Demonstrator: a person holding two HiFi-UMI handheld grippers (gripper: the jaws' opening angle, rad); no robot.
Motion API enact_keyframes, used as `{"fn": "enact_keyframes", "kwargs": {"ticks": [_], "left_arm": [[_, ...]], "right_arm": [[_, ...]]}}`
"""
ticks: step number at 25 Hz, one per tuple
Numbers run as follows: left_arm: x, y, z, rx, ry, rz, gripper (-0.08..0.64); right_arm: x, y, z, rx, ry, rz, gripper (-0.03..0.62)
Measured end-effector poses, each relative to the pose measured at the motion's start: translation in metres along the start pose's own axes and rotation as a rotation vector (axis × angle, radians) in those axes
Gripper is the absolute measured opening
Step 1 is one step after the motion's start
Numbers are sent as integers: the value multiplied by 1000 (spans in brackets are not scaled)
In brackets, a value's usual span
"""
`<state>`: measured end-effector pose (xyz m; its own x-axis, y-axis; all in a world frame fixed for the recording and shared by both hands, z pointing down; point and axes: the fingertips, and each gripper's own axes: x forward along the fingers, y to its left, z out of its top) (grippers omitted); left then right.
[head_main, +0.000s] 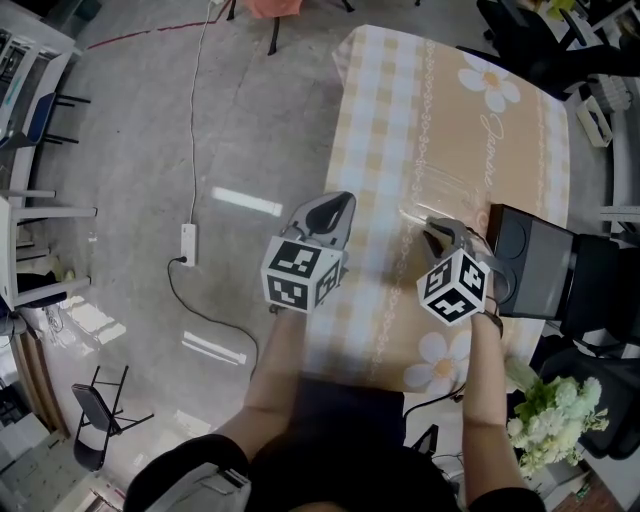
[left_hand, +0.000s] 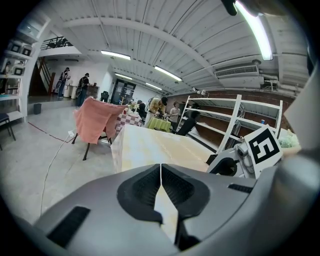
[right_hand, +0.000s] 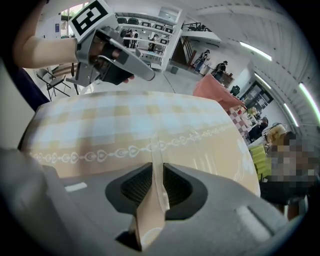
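A table (head_main: 400, 110) wears a beige checked cloth printed with daisies. On it lies a thin clear plastic sheet (head_main: 440, 192), showing only by its glints. My right gripper (head_main: 433, 230) is at the sheet's near edge. In the right gripper view the right gripper (right_hand: 157, 169) is shut on that sheet (right_hand: 154, 155), which stands edge-on between the jaws. My left gripper (head_main: 343, 202) hovers over the table's left edge, a hand's width from the right one. Its jaws (left_hand: 161, 169) are shut with nothing between them. The left gripper (right_hand: 120, 62) also shows in the right gripper view.
A black box (head_main: 530, 262) stands at the table's right edge, close to my right gripper. White flowers (head_main: 555, 410) lie low on the right. On the floor to the left are a power strip (head_main: 187, 243) with its cable and a folding chair (head_main: 100, 405). A pink-draped chair (left_hand: 95, 122) stands beyond the table's far end.
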<state>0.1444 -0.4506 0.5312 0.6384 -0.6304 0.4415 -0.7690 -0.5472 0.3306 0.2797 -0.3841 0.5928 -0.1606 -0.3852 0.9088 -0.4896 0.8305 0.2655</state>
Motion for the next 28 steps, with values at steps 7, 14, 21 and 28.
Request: {"fn": "enact_keyframes", "kwargs": {"ticks": [7,14,21,28], "left_arm": [[1,3,0,-2,4,9,15],[2,5,0,-3,7,10,15],[2,5,-1,-3,11,9,15],[2,6,-3,-7,16,11,15]], "right_arm": [[1,-2,-1,5,0,22,80],[1,-7,0,-2,8,8,136],[1,-8,0,32,3,76,138],[1,-7,0,135,-2,187,106]]}}
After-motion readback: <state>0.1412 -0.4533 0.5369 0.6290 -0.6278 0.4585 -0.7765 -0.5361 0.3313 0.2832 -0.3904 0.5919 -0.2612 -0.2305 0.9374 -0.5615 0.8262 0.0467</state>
